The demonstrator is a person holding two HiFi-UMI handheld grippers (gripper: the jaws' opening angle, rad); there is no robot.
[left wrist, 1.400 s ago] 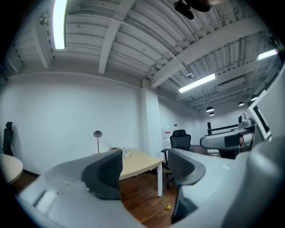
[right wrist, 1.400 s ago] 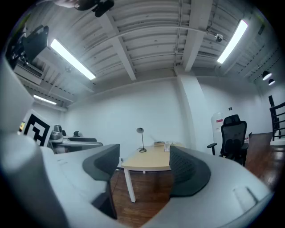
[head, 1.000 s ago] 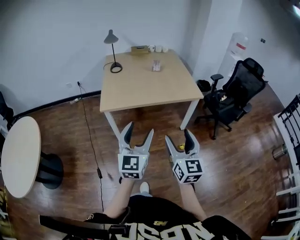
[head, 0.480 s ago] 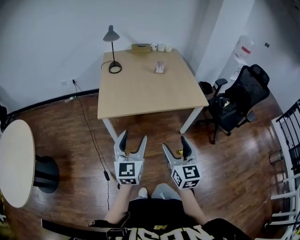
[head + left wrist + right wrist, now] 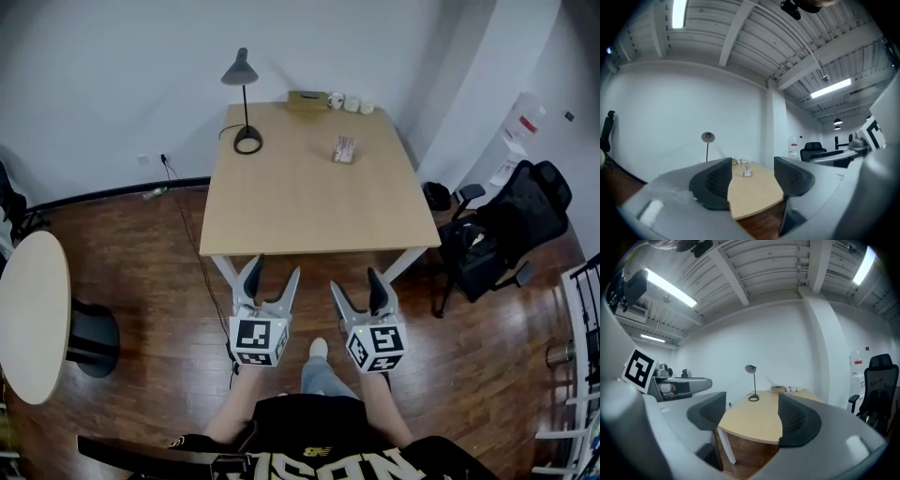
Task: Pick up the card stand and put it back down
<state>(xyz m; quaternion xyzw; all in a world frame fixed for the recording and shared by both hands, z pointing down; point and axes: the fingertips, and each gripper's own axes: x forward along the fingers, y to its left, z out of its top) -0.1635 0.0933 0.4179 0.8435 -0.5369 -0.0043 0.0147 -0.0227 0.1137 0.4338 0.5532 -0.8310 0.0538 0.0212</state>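
The card stand (image 5: pixel 344 149), a small clear holder with cards, stands on the far right part of the light wooden table (image 5: pixel 309 202). It also shows small between the left jaws, as the card stand (image 5: pixel 747 170). My left gripper (image 5: pixel 274 274) and right gripper (image 5: pixel 356 284) are held side by side just short of the table's near edge, far from the stand. Both are open with nothing between their fingers. The left gripper (image 5: pixel 752 180) has just narrowed its jaws a little. In the right gripper view, the right gripper (image 5: pixel 752 420) frames the table's near corner; the stand is hidden there.
A black desk lamp (image 5: pixel 244 103) stands at the table's far left. A flat box (image 5: pixel 307 100) and small white cups (image 5: pixel 352 103) line the back edge. A black office chair (image 5: pixel 506 234) stands at the right, a round table (image 5: pixel 33 314) at the left, a cable (image 5: pixel 192 253) on the floor.
The person has walked toward the table, which now looks nearer and larger. Both grippers have travelled with the person from over the open floor to the table's near edge.
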